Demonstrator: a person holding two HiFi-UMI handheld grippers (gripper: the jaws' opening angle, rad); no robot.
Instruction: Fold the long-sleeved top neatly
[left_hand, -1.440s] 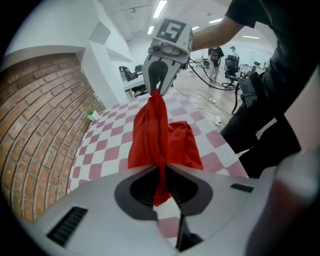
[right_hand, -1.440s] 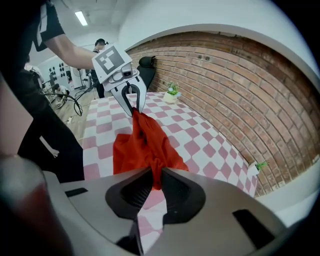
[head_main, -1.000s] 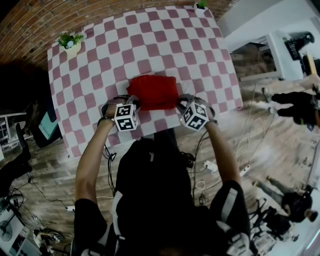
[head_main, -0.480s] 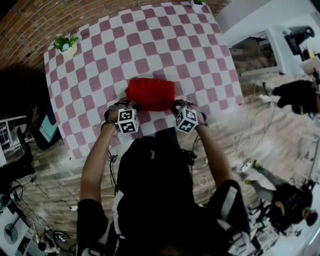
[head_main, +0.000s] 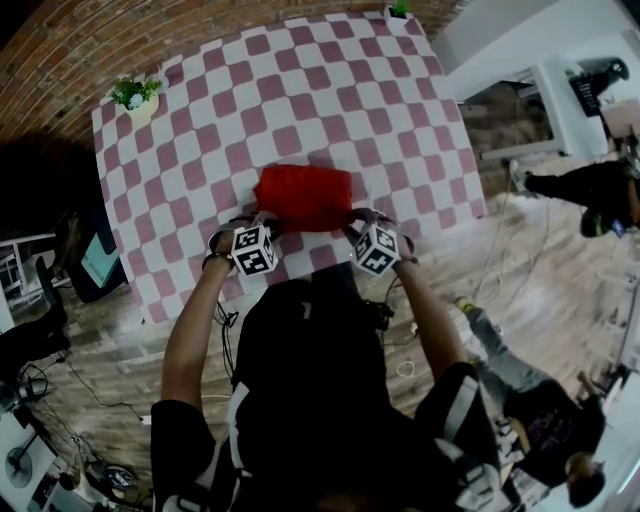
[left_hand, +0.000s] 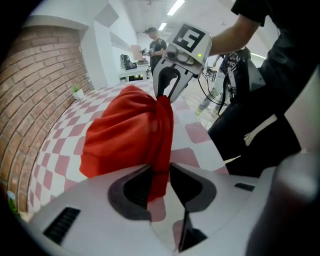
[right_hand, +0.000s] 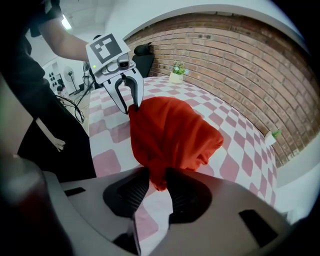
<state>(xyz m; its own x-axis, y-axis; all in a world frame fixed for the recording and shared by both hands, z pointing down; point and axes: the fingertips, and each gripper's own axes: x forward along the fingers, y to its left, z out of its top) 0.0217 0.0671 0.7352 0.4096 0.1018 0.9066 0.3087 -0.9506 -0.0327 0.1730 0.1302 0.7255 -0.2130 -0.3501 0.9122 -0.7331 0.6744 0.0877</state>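
Left tongs (head_main: 262, 220) and right tongs (head_main: 352, 216): jaws have just been opening and are partly apart. Each has a near corner of the red top (head_main: 303, 197) pinched between its pads. The top sits folded on the checked bench (head_main: 200, 150), by the near edge.

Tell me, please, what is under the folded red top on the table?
The red fabric long-sleeved top lies on a pink-and-white checked tablecloth. Whatever is directly beneath the bundle is covered and cannot be seen.

A potted plant (head_main: 137, 93) sits on the checkered table (head_main: 330, 90).
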